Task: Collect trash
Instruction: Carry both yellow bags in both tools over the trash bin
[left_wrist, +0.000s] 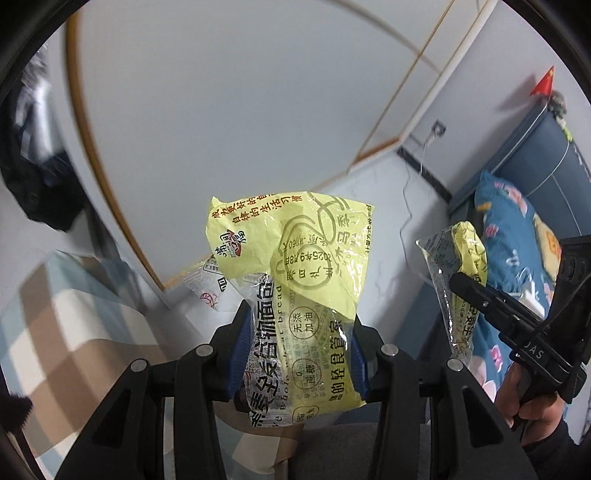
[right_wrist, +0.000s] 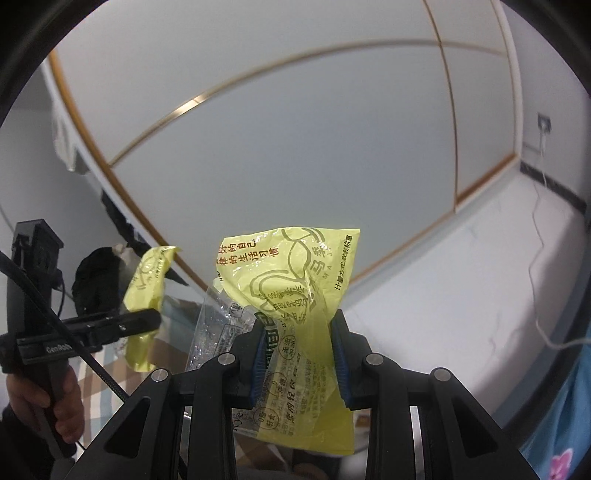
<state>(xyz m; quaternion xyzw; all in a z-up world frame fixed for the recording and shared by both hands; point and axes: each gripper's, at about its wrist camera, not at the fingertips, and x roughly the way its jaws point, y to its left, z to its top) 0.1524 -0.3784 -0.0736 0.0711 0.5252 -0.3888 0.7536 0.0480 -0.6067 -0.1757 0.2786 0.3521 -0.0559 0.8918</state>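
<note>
- Left gripper (left_wrist: 299, 354) is clamped on a yellow bread wrapper (left_wrist: 295, 266), which sticks up between the blue pads (left_wrist: 242, 343).
- Right gripper (right_wrist: 299, 354) is clamped on a second wrapper (right_wrist: 291, 288) the same way.
- Both wrappers are in the air, away from the checked bedding (left_wrist: 74, 332); no bin in view.
- Step in hand looks like carrying to the bin: keep both grips tight, since thin film slips.
- Keep the grippers apart so the loose ends don't snag.
- Open only once over the bin.
</note>
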